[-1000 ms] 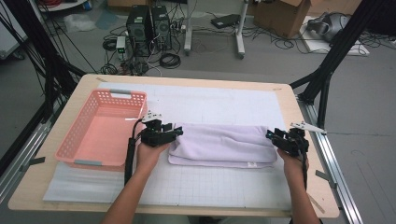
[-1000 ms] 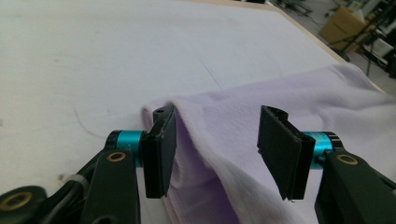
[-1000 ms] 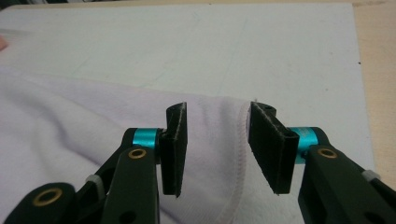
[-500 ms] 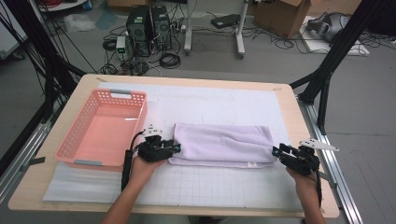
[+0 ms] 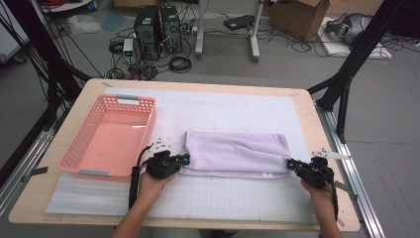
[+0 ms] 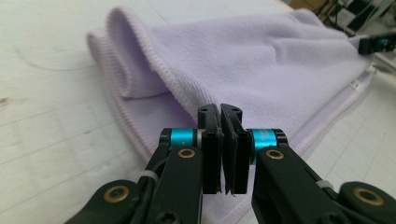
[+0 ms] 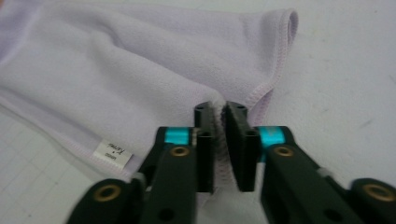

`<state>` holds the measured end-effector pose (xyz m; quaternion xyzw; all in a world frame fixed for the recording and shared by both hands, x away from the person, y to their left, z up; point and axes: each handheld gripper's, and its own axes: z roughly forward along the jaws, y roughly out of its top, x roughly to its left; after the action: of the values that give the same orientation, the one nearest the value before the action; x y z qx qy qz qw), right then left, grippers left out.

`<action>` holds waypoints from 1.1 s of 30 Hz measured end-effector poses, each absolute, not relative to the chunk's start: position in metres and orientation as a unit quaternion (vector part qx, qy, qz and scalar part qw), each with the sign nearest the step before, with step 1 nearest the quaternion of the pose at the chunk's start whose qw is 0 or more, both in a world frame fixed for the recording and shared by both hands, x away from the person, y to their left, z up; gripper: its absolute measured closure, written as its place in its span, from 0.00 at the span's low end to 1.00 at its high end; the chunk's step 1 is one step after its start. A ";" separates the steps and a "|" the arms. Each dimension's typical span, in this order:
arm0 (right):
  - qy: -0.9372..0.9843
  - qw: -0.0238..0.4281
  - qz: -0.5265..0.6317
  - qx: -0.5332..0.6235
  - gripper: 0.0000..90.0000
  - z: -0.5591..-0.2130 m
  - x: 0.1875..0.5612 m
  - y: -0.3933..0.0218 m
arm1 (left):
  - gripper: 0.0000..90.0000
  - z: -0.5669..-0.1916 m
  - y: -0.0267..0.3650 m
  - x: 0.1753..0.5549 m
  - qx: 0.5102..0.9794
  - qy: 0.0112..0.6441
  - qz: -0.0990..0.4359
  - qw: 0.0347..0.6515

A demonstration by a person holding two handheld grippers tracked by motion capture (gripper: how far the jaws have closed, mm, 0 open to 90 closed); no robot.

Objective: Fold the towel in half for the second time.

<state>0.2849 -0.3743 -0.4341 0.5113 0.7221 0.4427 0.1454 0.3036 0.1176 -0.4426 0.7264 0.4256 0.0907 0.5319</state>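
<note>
Worktop (image 5: 317, 129): lilac towel (image 5: 235, 153) lies folded at centre, just right of the pink basket (image 5: 106, 141). Soft, light, limp, so it likely sags and drapes when lifted; hemmed corners are the best grip points. Left gripper (image 6: 220, 112) jaws have just closed, clamped on near-left hem; right gripper (image 7: 218, 109) likewise on near-right corner.
</note>
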 end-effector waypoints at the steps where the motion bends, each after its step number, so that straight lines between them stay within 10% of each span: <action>1: 0.721 0.142 0.448 0.509 0.95 -0.433 0.284 -0.375 | 0.97 -0.442 0.122 0.302 0.722 0.429 0.090 0.536; 16: 0.750 0.118 0.433 0.486 0.90 -0.427 0.250 -0.384 | 0.99 -0.442 0.138 0.267 0.744 0.424 0.084 0.510; 24: 0.709 0.170 0.470 0.498 0.71 -0.414 0.248 -0.388 | 0.59 -0.427 0.127 0.284 0.730 0.423 0.077 0.531; 33: 0.713 0.178 0.467 0.492 0.70 -0.415 0.259 -0.379 | 0.55 -0.403 0.119 0.331 0.717 0.436 0.091 0.537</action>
<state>0.2590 -0.3791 -0.4153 0.4915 0.7134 0.4666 0.1782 0.3306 0.1186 -0.4027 0.7166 0.4363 0.0909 0.5366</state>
